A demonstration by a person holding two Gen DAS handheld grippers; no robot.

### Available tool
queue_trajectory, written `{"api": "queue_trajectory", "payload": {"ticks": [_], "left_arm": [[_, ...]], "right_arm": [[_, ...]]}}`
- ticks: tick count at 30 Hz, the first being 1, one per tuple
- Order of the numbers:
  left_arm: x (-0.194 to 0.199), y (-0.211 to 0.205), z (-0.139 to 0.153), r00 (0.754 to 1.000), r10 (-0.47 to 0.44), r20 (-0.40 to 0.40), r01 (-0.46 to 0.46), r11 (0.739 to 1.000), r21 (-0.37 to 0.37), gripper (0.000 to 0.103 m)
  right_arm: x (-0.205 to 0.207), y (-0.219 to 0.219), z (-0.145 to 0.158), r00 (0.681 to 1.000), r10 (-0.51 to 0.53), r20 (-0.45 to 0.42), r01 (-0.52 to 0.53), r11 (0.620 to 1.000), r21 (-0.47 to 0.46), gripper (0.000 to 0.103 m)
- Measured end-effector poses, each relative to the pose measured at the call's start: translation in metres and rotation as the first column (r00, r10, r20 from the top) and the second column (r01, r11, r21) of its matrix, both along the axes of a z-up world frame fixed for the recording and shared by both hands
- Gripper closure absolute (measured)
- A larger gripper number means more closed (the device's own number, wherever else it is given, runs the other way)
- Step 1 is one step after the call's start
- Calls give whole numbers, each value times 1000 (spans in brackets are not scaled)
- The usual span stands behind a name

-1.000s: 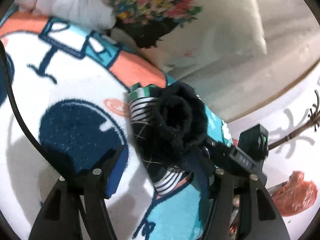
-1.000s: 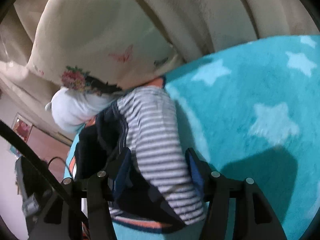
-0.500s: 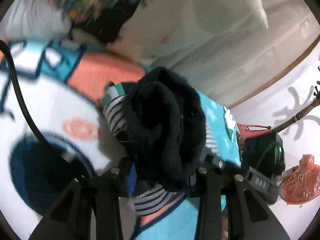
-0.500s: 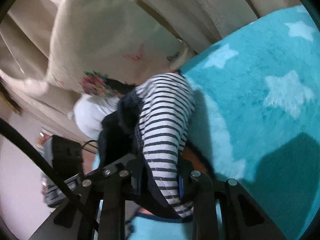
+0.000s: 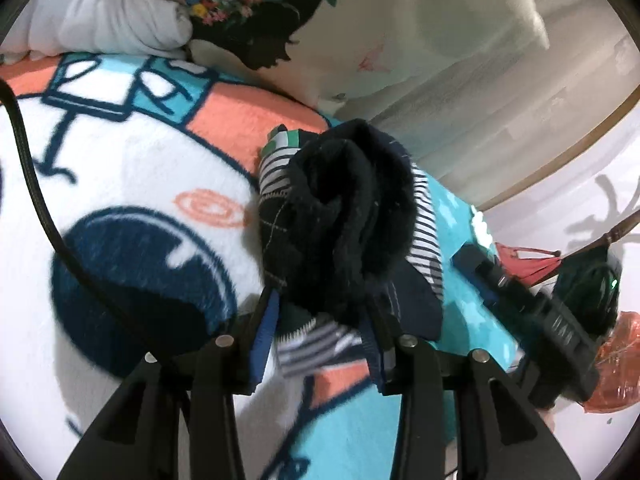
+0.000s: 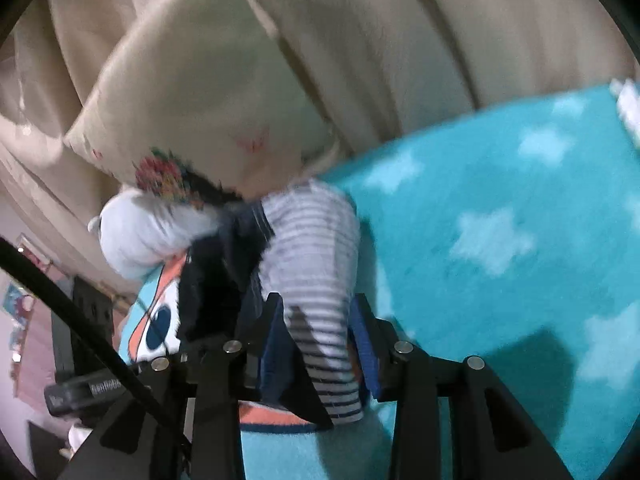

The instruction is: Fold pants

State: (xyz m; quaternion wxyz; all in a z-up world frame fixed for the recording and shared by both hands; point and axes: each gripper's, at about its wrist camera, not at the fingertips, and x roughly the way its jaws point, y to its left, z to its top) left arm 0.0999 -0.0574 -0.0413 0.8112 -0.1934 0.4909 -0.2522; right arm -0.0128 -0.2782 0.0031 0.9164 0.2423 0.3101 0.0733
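The pants (image 5: pixel 352 208) are a rolled bundle with grey stripes outside and black fleece inside, lying on a cartoon-print blanket (image 5: pixel 120 160). My left gripper (image 5: pixel 320 320) is shut on the bundle's near end, and cloth fills the gap between its blue pads. In the right wrist view the striped end of the pants (image 6: pixel 312 240) sits between the pads of my right gripper (image 6: pixel 316 320). Its jaws are opening while the cloth still touches both pads. The right gripper's body (image 5: pixel 560 312) shows past the bundle in the left wrist view.
A cream pillow (image 6: pixel 200 100) with a flower print leans just behind the bundle, and a white cushion (image 5: pixel 100 12) lies beside it. Beige curtains (image 6: pixel 440 40) hang at the back. The turquoise star blanket (image 6: pixel 500 240) spreads to the right. A red plastic bag (image 5: pixel 616 372) lies by the blanket's edge.
Both grippers went from open around the bundle to closed on its two ends. The bundle has since shifted a little with them, and the right wrist view has tilted up.
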Motion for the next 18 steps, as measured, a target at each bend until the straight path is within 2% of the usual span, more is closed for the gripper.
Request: {"api": "queue_trajectory", "payload": {"ticks": [3,6,8,10,14,18], "left_arm": [[-28,20,13,998,24,59,-25,1000,14,62],[-43,31,26,987,77,144,-86,995,53,58],[-50,36,35,970,113,215,-137,985,103,53],[-66,43,47,951,135,278,-181,973,145,46],[-84,50,58,898,178,402,-286,932,225,35],[-102,49,71,827,203,524,-403,864,302,17]], "right_arm": [[2,10,22,997,45,63,-45,999,-7,64],[25,35,24,993,119,27,-118,993,-30,67],[45,54,20,988,151,-14,-151,985,-86,75],[59,66,16,985,172,-35,-174,980,-94,76],[85,90,7,973,225,-59,-229,969,-90,76],[102,82,-20,974,186,-131,-192,981,-32,75]]}}
